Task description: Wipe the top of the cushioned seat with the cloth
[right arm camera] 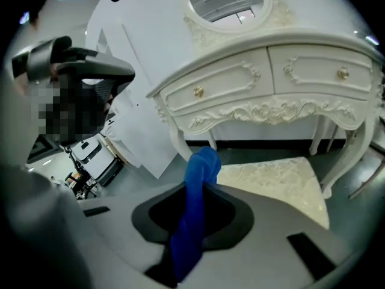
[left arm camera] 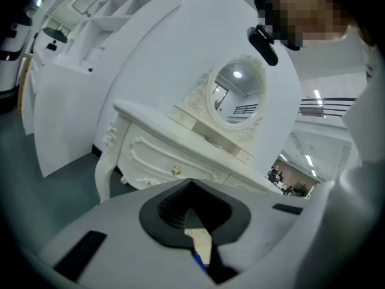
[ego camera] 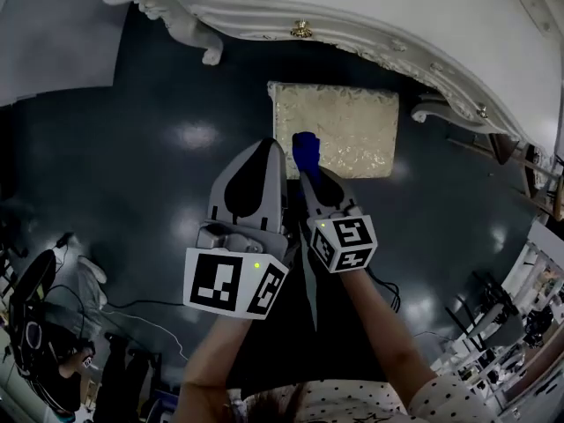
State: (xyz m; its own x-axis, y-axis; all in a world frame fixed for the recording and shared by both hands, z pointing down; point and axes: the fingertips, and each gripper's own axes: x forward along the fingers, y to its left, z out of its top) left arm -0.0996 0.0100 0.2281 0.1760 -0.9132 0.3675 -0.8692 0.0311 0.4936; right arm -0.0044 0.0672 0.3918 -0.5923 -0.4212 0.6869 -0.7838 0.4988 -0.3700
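While left gripper (left arm camera: 191,185) fingers meet empty, right gripper (right arm camera: 203,188) fingers pinch cloth (right arm camera: 201,162).

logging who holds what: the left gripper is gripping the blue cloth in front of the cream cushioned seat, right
Not the left. The right gripper is shut on the blue cloth, as the right gripper view shows; the left gripper holds nothing. The cream cushioned seat does lie just ahead.
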